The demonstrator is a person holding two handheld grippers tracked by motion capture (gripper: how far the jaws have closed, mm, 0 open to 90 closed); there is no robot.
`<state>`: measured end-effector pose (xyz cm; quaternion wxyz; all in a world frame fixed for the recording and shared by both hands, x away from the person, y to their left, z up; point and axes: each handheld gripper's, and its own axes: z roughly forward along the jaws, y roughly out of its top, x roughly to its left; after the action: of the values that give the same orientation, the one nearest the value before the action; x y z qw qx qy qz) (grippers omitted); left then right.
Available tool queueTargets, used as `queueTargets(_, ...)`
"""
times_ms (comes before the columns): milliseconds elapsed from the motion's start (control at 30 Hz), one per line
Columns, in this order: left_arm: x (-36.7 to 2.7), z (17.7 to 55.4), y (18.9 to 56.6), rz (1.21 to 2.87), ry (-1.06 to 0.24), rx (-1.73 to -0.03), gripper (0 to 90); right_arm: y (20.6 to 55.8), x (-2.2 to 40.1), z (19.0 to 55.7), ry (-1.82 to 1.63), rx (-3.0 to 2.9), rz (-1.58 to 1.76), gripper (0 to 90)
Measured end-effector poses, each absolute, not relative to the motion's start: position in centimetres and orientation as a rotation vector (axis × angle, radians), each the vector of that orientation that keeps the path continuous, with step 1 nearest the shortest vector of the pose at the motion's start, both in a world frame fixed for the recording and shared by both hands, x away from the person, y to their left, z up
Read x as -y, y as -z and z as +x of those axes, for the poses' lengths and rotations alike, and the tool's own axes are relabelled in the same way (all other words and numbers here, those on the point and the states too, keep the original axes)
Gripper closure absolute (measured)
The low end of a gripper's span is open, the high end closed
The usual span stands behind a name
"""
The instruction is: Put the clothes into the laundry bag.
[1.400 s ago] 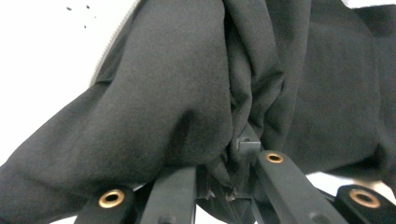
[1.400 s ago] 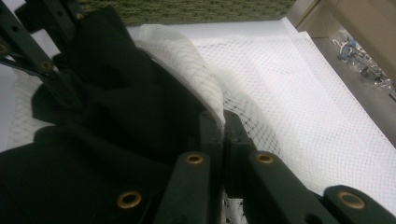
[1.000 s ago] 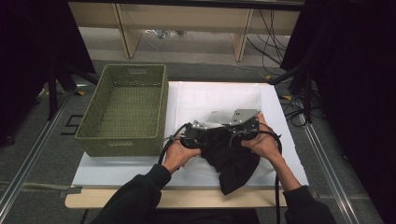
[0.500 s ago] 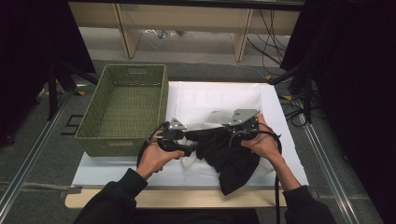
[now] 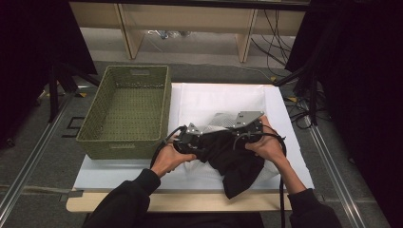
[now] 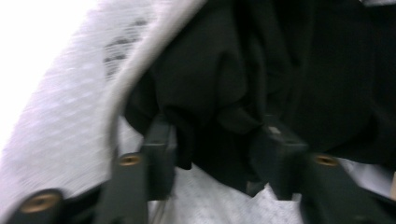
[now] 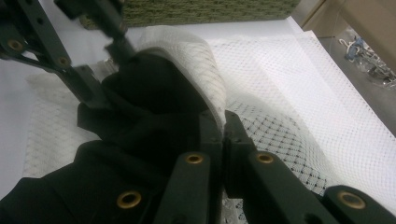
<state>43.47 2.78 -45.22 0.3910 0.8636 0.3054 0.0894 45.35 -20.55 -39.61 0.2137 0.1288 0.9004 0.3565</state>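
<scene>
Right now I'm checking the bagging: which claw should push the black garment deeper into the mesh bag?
Left claw: it straddles the black garment, while the right claw pinches the mesh bag's rim open.

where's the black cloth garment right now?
High view: the black cloth garment lies on the white mesh laundry bag near the table's front edge, between both grippers, right of the green woven basket.

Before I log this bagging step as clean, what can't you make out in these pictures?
- High view: how far the black garment sits inside the white mesh bag; both hands and grippers cover the opening.
- Left gripper view: motion blur; whether the left gripper pinches the garment or only straddles it.
- Right gripper view: the bag edge inside the shut right gripper is hidden.
- Green basket: near inner wall unseen.
</scene>
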Motion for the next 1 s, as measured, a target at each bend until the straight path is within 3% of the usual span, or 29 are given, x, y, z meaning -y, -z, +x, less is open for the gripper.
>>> queueTargets(233,-1.6,44.3,45.8,2.193,-0.2,-0.789,80.2,39.6,20.5,45.3,-0.982,-2.502,0.354,89.5)
queueTargets(300,-1.2,44.8,45.8,2.214,-0.183,-0.815,82.5,39.5,20.5,45.3,-0.982,-2.499,0.353,89.5)
queueTargets(600,-0.4,48.0,45.0,2.2,-0.325,-0.894,82.6,39.6,20.8,45.5,-0.982,-2.497,0.361,89.5)
queueTargets(700,-0.3,48.4,45.5,2.176,-0.316,-0.929,78.1,39.6,21.0,45.5,-0.981,-2.493,0.382,89.5)
queueTargets(767,-0.4,48.2,45.5,2.198,-0.285,-0.926,65.4,39.6,21.1,45.4,-0.974,-2.491,0.392,89.5)
queueTargets(800,-0.5,47.7,45.4,2.194,-0.283,-0.932,65.4,39.6,21.1,45.4,-0.982,-2.499,0.396,89.5)
queueTargets(900,-1.1,46.2,44.8,2.192,-0.298,-0.926,49.5,39.6,21.3,45.5,-0.98,-2.496,0.396,89.5)
queueTargets(1000,-1.8,44.5,43.9,2.194,-0.263,-0.894,47.0,39.6,21.4,45.6,-0.982,-2.496,0.403,89.5)
